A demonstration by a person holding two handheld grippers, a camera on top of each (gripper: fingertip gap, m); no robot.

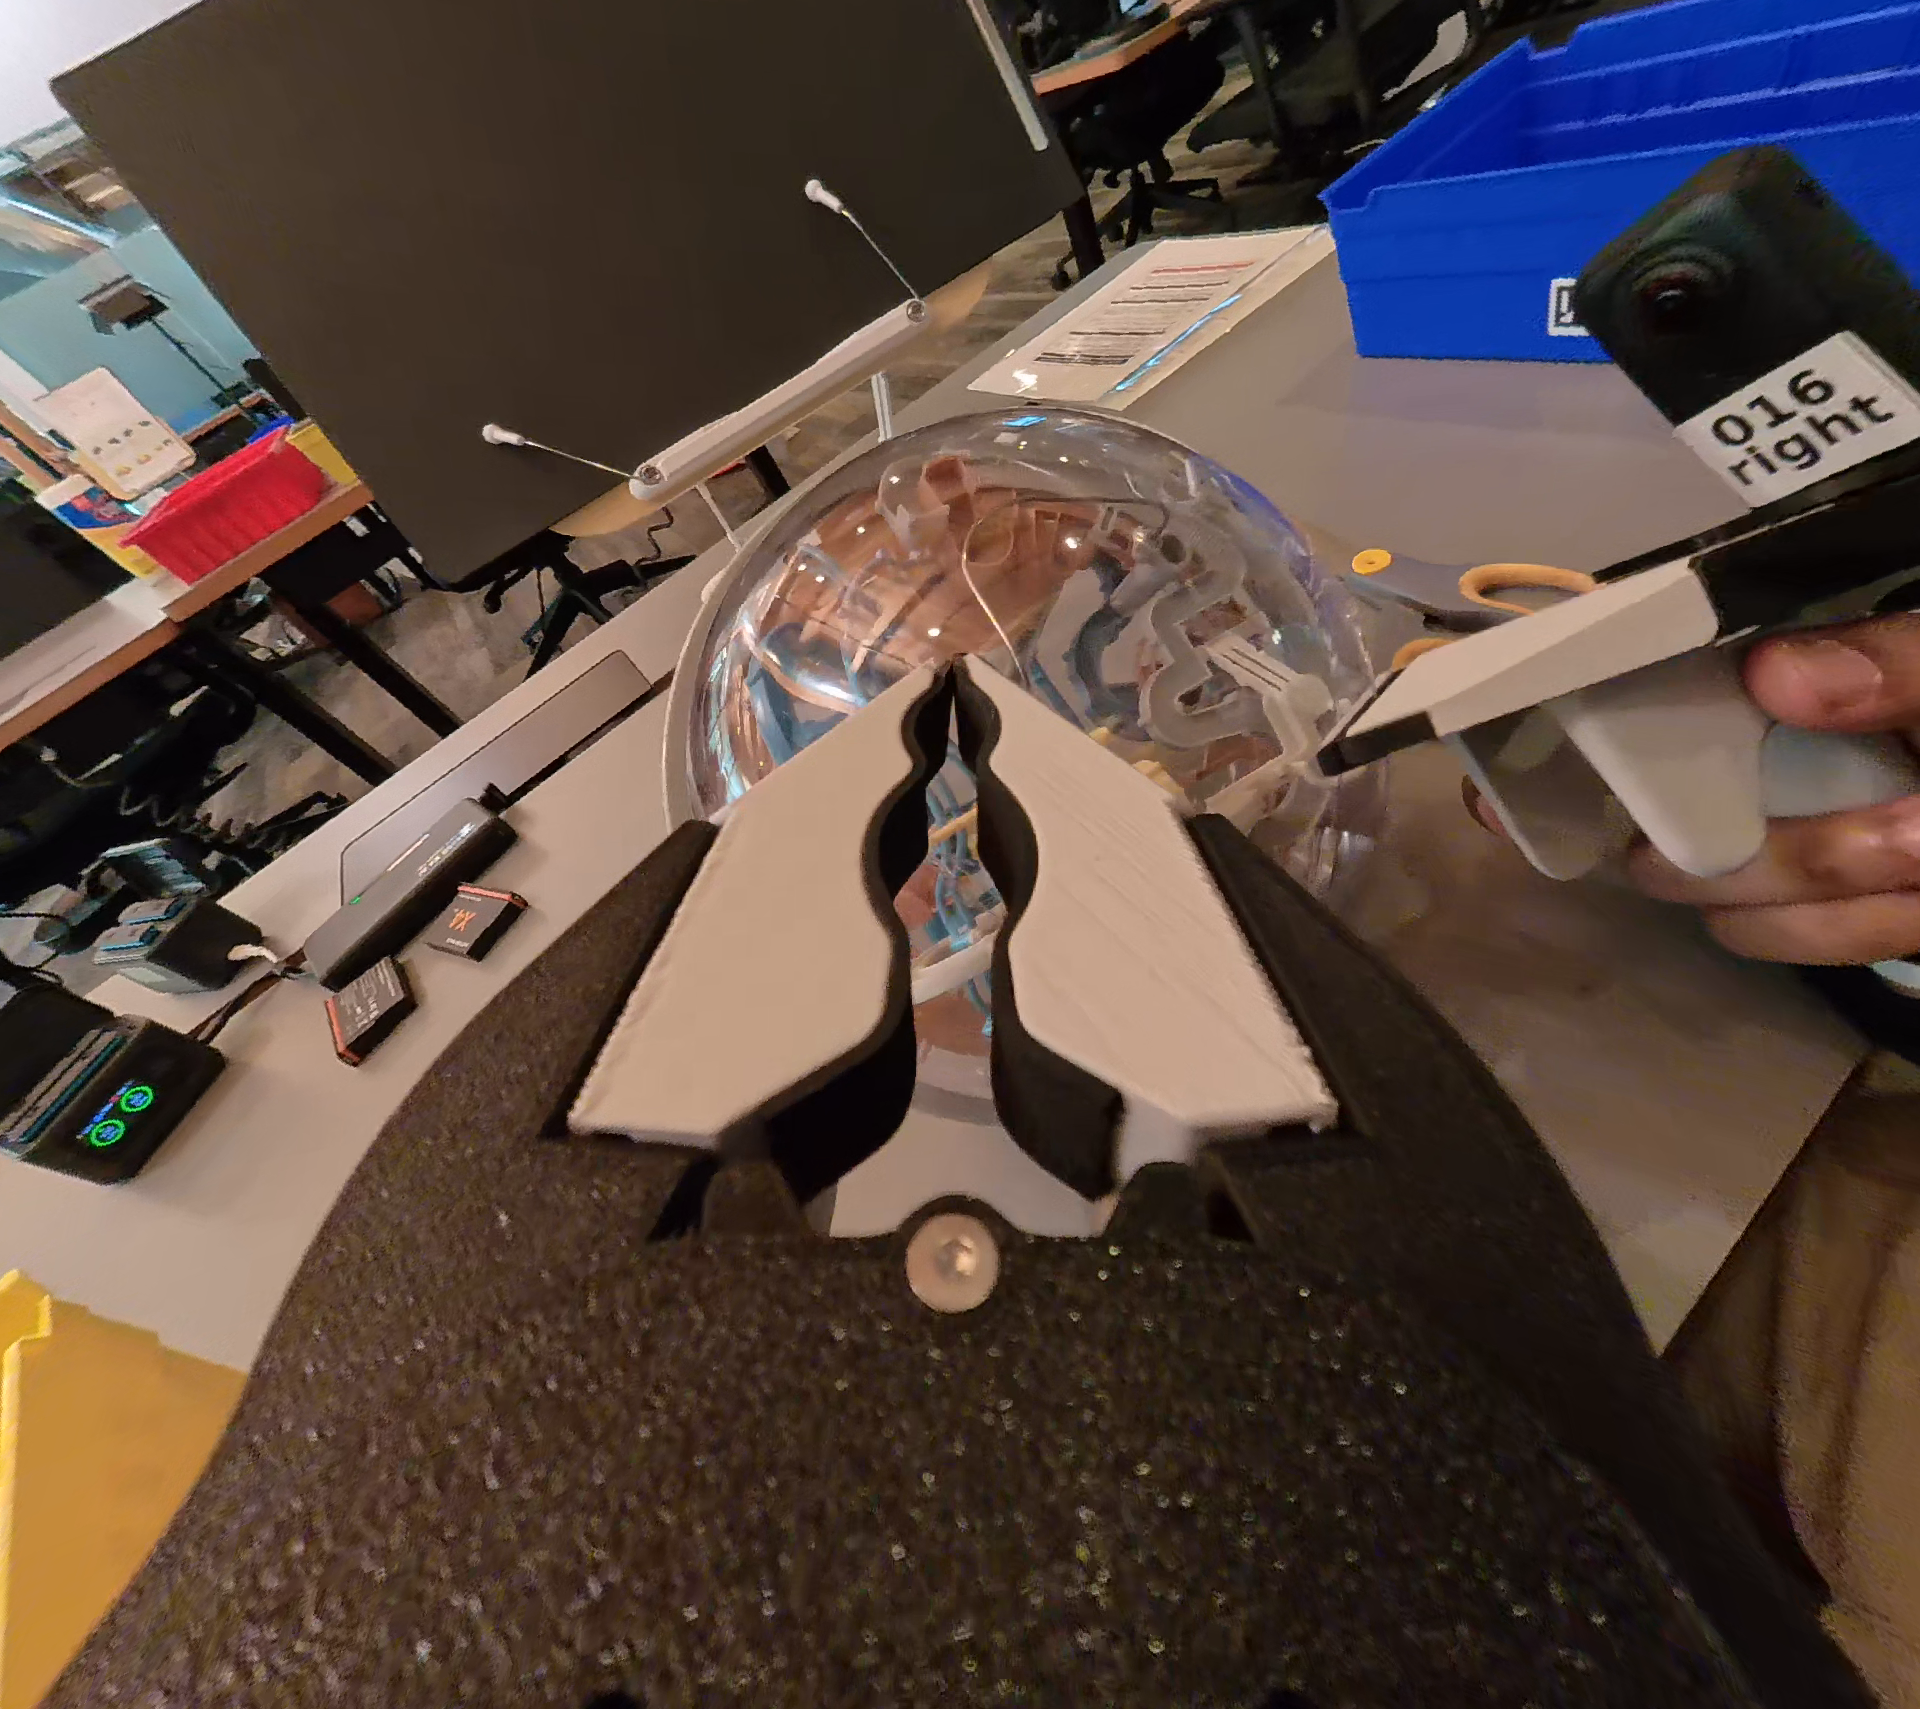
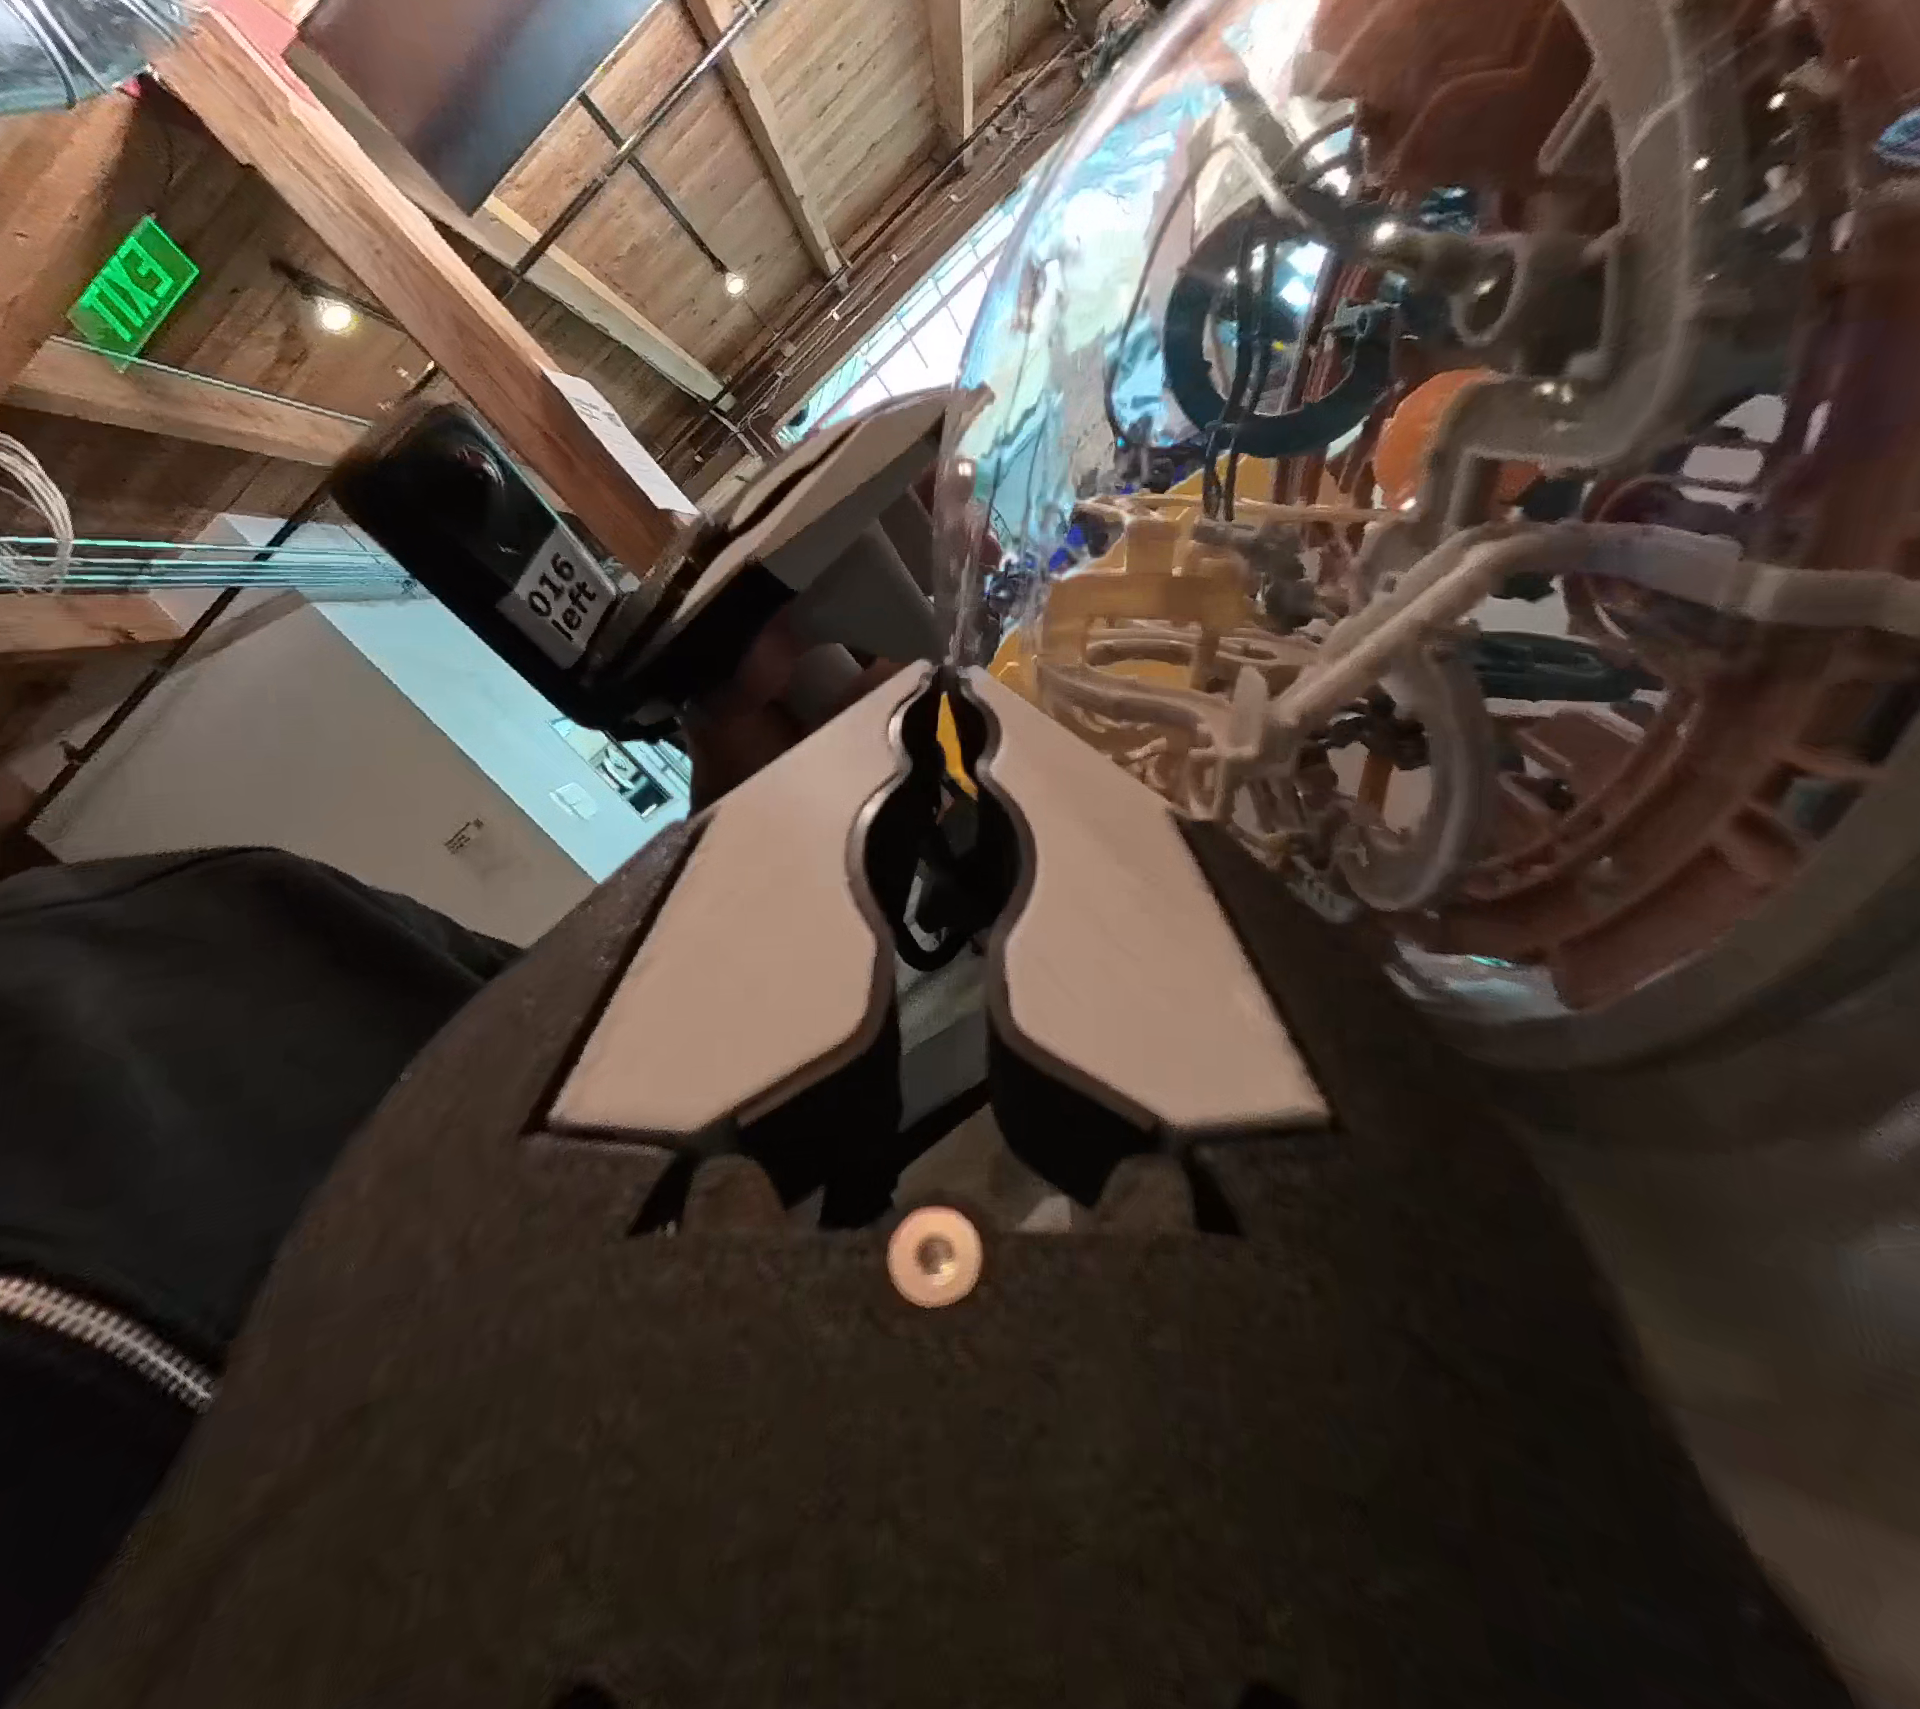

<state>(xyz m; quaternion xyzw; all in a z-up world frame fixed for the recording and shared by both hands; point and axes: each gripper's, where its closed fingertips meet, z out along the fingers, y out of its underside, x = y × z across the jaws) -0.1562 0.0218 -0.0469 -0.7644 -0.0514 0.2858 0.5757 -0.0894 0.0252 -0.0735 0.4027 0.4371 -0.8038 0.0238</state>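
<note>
Left hand-held gripper (image 1: 952,672) close up, fingertips pinched together, pressed against clear plastic ball (image 1: 1039,672) with a maze inside. Ball sitting on grey worktop (image 1: 1455,454). Right hand-held gripper (image 1: 1340,750) touching ball's other side, held by a hand (image 1: 1829,786); in its own view, tips clenched tight at ball's edge. Orange-handled scissors (image 1: 1496,589) behind ball. Blue bin (image 1: 1621,205) farther back. Small black battery packs (image 1: 416,963) off to left side.
</note>
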